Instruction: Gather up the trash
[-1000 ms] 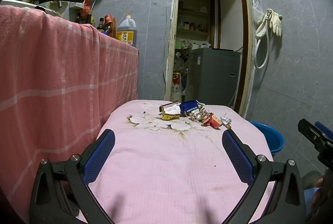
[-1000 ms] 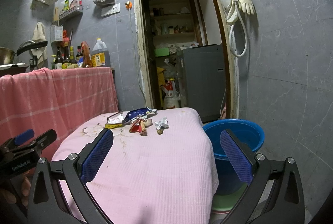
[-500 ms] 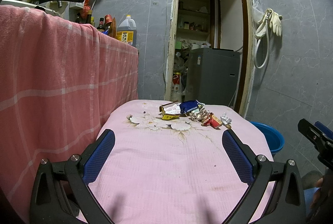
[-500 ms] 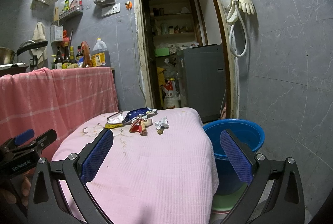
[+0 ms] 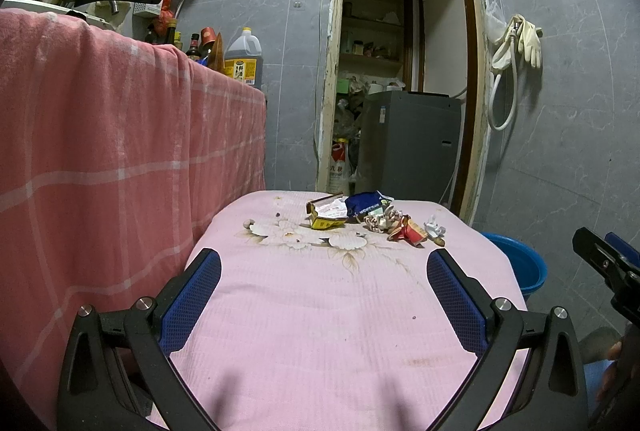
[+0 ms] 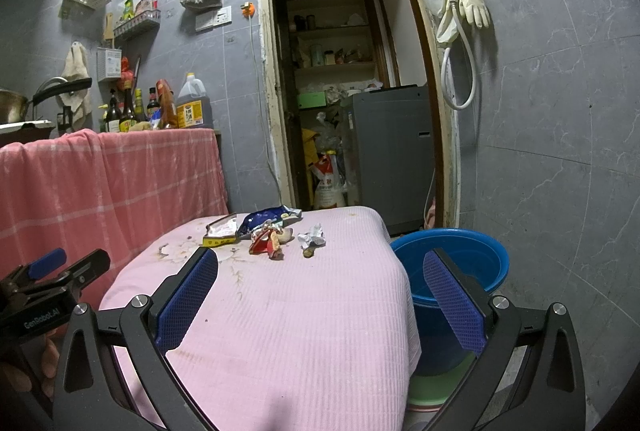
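Left gripper (image 5: 324,297): jaws spread wide, nothing between them. Right gripper (image 6: 320,297): same, spread and empty. Both hover over the near end of the pink cloth-covered worktop (image 6: 288,315), well short of the trash.

Trash sits in one loose cluster at the far end of the worktop, straight ahead of both jaws:
- flattened yellow-and-white cardboard packet (image 5: 325,214), far left of the cluster. Light, semi-stiff; likely best pinched by a raised edge.
- crumpled blue foil snack bag (image 5: 365,205), just behind and beside it. Very light, slick, will crush; grab a fold.
- red-and-white crinkled wrappers (image 5: 402,227), nearest the jaws. Light, springy, may slip out.
- small white crumpled paper scrap (image 6: 314,237), right end, with a small brown bit just in front. Soft, easy pinch.

Cloth is soft, so a low pinch may snag it.

Round blue plastic basin (image 6: 460,263) stands on the floor just right of the worktop, beside the right jaws; probable drop point.
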